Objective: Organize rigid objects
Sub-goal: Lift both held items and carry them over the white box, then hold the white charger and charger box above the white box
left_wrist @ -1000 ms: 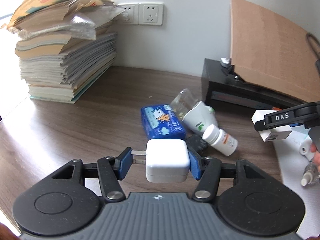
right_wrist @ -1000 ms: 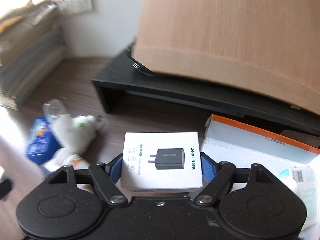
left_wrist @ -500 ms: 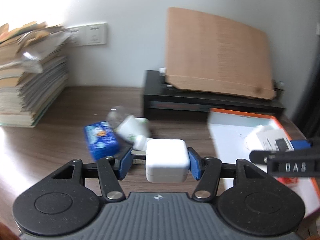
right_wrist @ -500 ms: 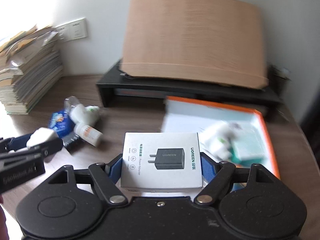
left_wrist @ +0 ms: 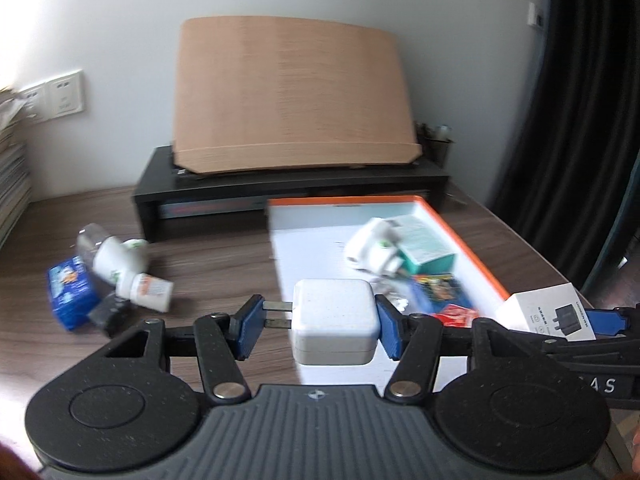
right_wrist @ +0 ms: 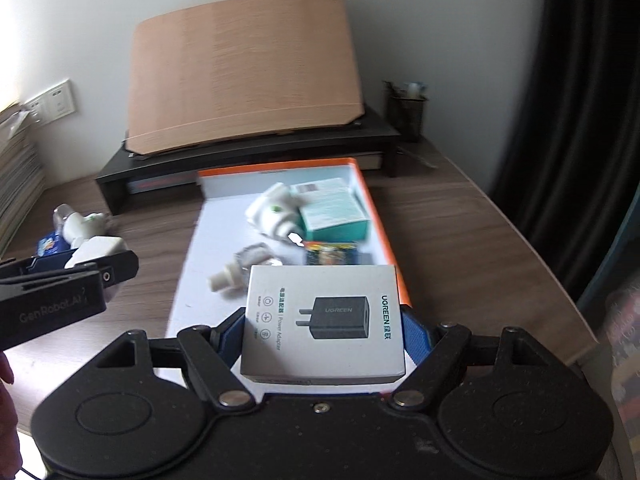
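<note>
Left wrist view: left hand-held gripper (left_wrist: 318, 326) clamping white charger (left_wrist: 334, 326) sideways, right hand-held gripper (right_wrist: 322, 334) gripping adapter box (right_wrist: 322, 322), both over tray (right_wrist: 382, 216), probably for drop-off.

What we cannot make out

We see the paper stack (right_wrist: 18, 168) cut by the left edge, the tray (left_wrist: 460, 228) contents motion-blurred, and the pen cup's (right_wrist: 406, 114) contents too small to tell.
</note>
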